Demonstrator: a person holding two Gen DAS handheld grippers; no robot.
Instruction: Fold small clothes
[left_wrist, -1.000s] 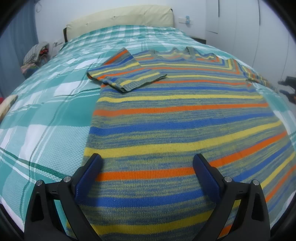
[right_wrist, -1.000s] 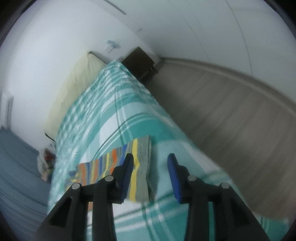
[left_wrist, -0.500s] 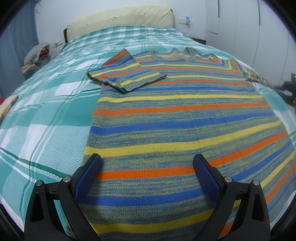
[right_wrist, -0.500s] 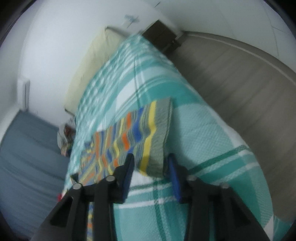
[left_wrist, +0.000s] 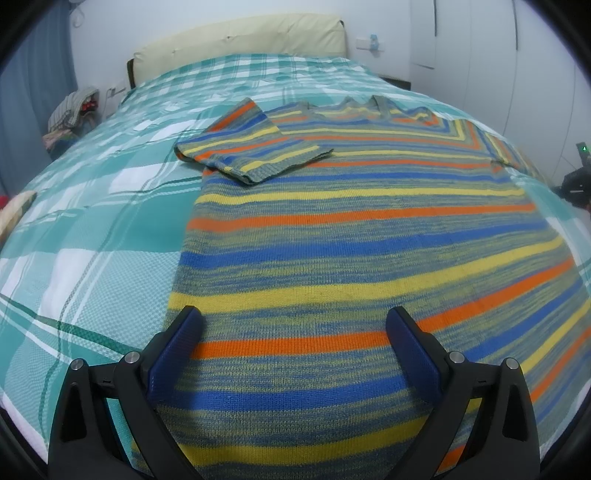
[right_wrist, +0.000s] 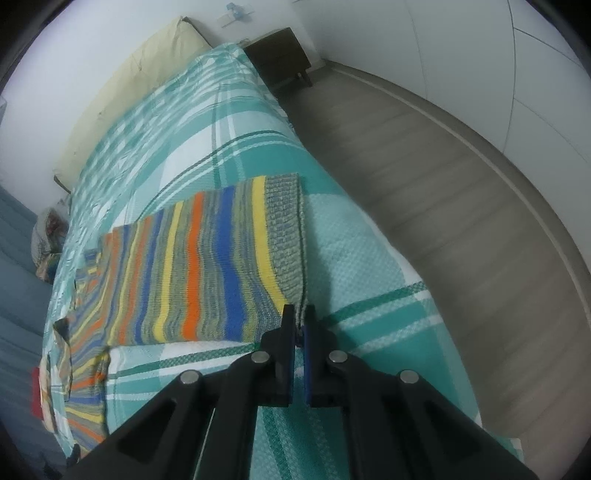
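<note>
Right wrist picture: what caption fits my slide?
Right gripper shut on the striped sweater's sleeve cuff on the bed.

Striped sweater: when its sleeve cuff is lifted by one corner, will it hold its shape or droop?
The striped sweater is soft knit lying limp on the bedspread, so it will probably droop. The right claw pinches only a corner of the sleeve cuff, so the sleeve likely hangs and trails.

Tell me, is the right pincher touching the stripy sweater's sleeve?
Touching. In the right wrist view the right gripper is shut on the grey cuff corner of the striped sweater's sleeve, the knit pinched between its pads.
</note>
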